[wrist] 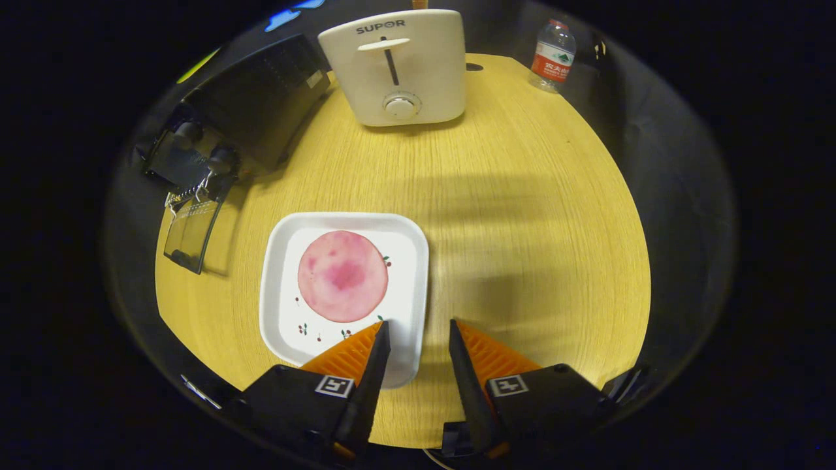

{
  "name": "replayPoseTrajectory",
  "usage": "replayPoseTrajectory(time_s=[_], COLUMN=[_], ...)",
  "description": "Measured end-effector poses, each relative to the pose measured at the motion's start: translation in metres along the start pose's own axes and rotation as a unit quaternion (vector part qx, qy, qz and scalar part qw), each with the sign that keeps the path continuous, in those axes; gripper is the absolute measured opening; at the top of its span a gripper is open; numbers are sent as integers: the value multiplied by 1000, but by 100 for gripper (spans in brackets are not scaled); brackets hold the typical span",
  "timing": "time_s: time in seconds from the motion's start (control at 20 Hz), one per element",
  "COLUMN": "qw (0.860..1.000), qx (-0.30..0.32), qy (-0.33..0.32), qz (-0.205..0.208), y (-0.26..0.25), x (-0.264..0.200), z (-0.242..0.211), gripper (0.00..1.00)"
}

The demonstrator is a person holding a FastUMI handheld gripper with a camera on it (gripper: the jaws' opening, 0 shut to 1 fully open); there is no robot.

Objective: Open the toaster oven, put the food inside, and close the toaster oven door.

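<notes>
Pink round food [342, 276] lies on a white cherry-sprigged plate [405, 228] upon yellow wood-grain table [522, 196].

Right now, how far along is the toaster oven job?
Done: the black toaster oven has its glass door dropped open. In hand: nothing; the gripper hangs open over the near corner of the white plate. Left: put the pink round food inside and close the door.
</notes>
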State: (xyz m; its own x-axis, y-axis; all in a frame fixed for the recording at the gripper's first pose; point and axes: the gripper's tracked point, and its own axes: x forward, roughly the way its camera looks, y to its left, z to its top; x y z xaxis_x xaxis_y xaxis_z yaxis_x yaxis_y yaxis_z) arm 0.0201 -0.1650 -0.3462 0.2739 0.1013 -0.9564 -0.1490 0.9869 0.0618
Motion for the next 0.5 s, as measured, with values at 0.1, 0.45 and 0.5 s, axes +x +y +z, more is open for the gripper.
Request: replayPoseTrajectory(time_s=[0.1,0.45,0.5], qw=[1000,999,999], qx=[-6,3,5], qy=[10,37,41], qz=[-11,7,11], y=[0,6,7], x=[0,2,1], z=[-1,-1,-3], gripper=[54,32,32])
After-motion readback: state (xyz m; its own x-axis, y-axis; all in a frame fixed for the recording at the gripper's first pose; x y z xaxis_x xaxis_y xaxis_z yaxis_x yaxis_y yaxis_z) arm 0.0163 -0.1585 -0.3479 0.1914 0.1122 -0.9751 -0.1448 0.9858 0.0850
